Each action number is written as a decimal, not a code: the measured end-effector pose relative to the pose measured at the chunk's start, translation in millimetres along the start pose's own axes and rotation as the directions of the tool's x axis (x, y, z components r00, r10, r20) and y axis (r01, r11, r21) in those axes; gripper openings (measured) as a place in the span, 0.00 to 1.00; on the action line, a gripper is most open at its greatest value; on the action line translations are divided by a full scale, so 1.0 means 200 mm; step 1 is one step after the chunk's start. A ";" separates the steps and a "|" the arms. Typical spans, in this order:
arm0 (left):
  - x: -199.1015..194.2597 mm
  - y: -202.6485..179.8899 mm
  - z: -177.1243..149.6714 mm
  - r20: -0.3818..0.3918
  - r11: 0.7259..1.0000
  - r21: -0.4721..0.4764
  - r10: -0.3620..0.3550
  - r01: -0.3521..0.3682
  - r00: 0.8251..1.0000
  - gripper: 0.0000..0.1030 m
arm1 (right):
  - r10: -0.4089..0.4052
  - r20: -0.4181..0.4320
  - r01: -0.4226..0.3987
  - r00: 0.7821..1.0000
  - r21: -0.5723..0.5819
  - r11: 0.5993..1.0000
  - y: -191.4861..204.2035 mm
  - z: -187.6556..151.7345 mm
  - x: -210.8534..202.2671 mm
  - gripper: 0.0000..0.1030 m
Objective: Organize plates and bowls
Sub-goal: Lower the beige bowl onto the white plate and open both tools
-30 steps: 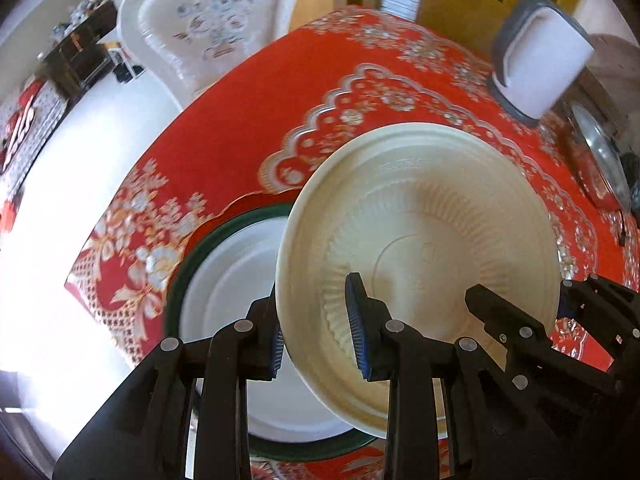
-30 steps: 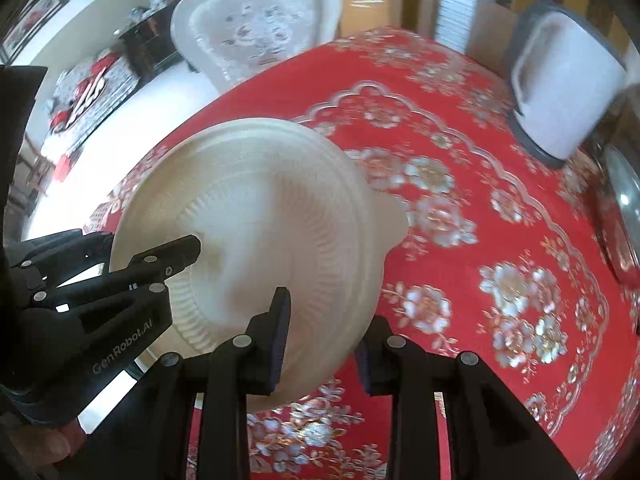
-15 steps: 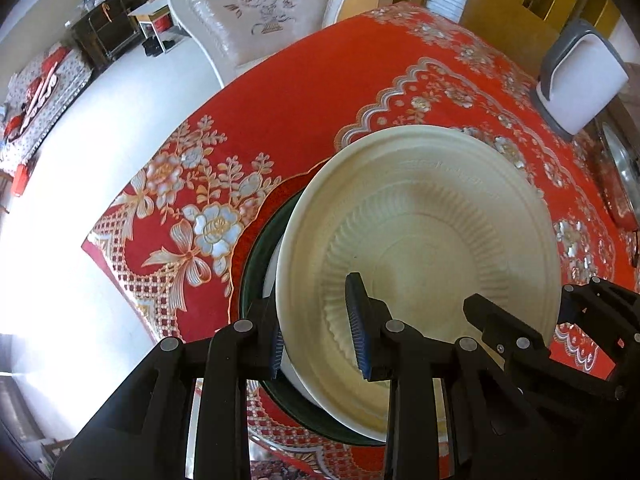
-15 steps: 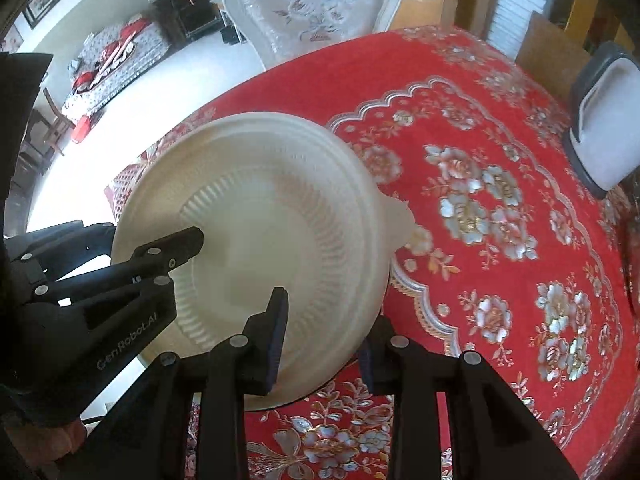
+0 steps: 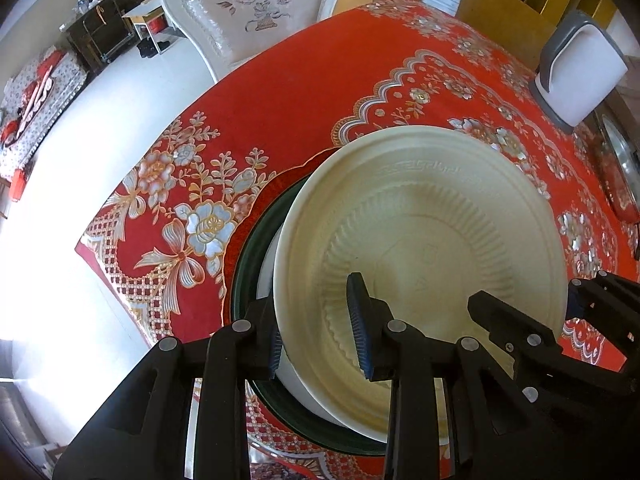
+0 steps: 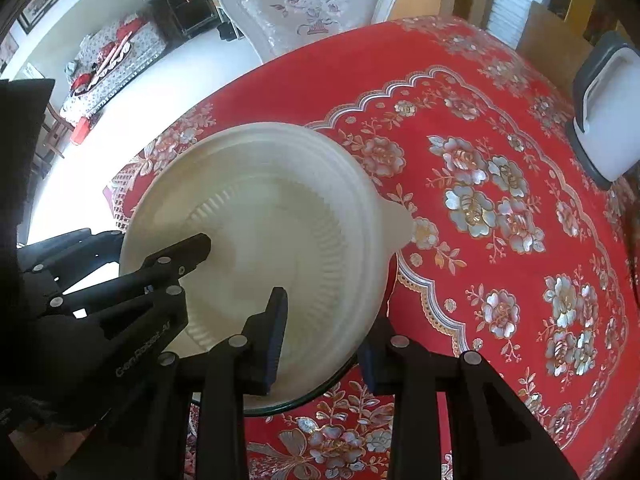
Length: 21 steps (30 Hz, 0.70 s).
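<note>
cream plate (image 5: 432, 216) rim between both fingers (image 5: 362, 320), over green-rimmed plate (image 5: 250, 256)

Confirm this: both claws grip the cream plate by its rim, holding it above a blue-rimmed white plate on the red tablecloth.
Wrong on the colour. The left wrist view shows the lower white plate has a dark green rim, not blue. The rest holds: the left claw and right claw grip the cream plate over the red tablecloth.

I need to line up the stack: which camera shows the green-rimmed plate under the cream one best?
The left wrist view. There the green-rimmed plate shows a long arc of dark rim and some white inside, left of the cream plate. The right wrist view shows only a thin green edge below the cream plate.
</note>
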<state>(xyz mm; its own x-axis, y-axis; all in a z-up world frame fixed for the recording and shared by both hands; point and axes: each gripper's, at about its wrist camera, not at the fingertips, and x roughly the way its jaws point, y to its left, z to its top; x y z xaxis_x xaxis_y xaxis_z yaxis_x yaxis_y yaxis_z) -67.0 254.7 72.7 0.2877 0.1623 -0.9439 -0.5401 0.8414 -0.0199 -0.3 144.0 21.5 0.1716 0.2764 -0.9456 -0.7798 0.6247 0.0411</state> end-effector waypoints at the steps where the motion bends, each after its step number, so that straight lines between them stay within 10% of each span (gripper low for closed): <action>1: 0.00 0.00 0.00 0.002 1.000 0.004 0.001 -0.001 1.000 0.28 | 0.001 0.000 -0.001 1.000 0.001 1.000 0.00 0.00 0.00 0.32; 21: -0.01 -0.02 -0.02 0.021 0.999 0.042 0.030 -0.030 0.999 0.29 | 0.012 0.023 -0.013 1.000 0.036 0.999 -0.06 -0.03 -0.09 0.34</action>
<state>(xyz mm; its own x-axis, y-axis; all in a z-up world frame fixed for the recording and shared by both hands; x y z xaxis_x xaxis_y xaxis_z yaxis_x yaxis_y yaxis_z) -68.3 249.0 74.2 0.2882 0.1980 -0.9369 -0.5150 0.8569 0.0227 3.2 127.6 35.4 0.1757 0.3008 -0.9374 -0.7600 0.6466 0.0651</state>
